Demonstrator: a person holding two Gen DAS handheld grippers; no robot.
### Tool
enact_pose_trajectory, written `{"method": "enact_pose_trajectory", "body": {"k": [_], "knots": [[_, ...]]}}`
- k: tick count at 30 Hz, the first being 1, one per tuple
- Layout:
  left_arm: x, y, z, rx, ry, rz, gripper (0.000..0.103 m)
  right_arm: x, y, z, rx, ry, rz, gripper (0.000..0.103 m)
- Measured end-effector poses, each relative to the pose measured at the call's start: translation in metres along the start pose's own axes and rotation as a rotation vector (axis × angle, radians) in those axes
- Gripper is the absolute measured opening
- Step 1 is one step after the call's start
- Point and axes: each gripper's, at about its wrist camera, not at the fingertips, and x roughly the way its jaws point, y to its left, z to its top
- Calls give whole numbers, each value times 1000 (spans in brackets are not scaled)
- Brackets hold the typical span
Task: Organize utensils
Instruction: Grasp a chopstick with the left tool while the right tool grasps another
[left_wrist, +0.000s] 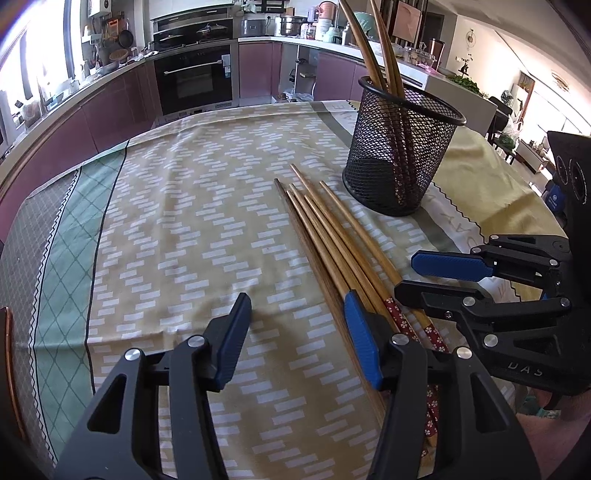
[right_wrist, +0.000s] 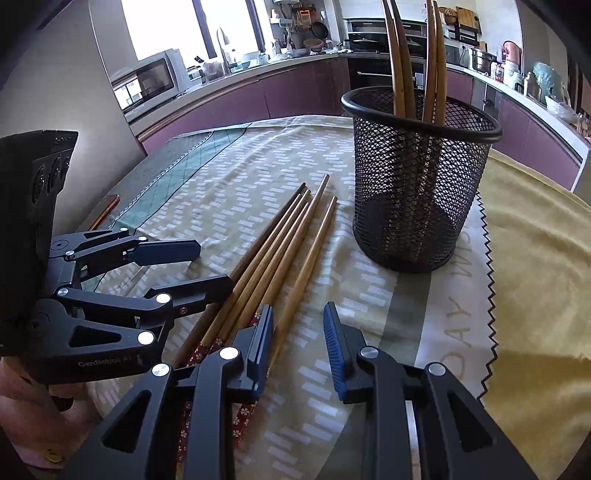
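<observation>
Table with patterned tablecloth (left_wrist: 177, 221); a wooden table edge (left_wrist: 9, 369) shows at far left, green-checked band of the cloth beside it.

Left gripper (left_wrist: 299, 336) sits low over the near part of the cloth, pointing down and away. It is released: jaws well apart, only bare cloth between the pads. Its right finger (left_wrist: 362, 343) lies over the near ends of the loose chopsticks (left_wrist: 332, 236), not clamping any. The right wrist view shows the same gripper side-on, jaws apart.

The loose chopsticks, the task's things, lie flat in a tight bunch mid-table, tips toward the far edge, handle ends toward the near edge. One is darker, on the left of the bunch. Some have red flowered handles (left_wrist: 397, 314).

Right of the bunch is the right gripper (right_wrist: 299, 345), coming in from the right edge over the handle ends. Also released: jaws narrower than the left's but not pressing anything. In its own view the rightmost chopstick runs just beside the inner face of its left finger (right_wrist: 262, 339); cannot tell if they touch. A person's hand (left_wrist: 546, 435) is partly visible behind it.

A black mesh holder (left_wrist: 399, 147) stands upright toward the far right of the table, near the chopstick tips but apart from them, where the patterned cloth meets a yellow cloth (right_wrist: 535, 240). Four chopsticks (right_wrist: 417, 55) stand in it, leaning on the rim.

Kitchen counter and oven (left_wrist: 194, 79) in the background.
</observation>
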Motion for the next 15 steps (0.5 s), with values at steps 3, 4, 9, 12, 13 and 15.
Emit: {"method": "enact_pose_trajectory", "body": {"k": [3, 4, 9, 12, 13, 15], "knots": [[-1, -2, 0, 8, 1, 1, 48, 1, 0, 0, -3, 1, -8, 25], [0, -2, 1, 7, 2, 1, 47, 1, 0, 1, -4, 1, -12, 25], [4, -2, 4, 3, 12, 9, 45, 5, 3, 4, -8, -6, -36, 24], [6, -2, 7, 6, 15, 11, 39, 7, 3, 6, -10, -10, -43, 24], [7, -2, 7, 5, 17, 14, 38, 7, 2, 6, -7, -11, -44, 24], [9, -1, 11, 0, 22, 19, 37, 9, 2, 8, -3, -14, -46, 24]]}}
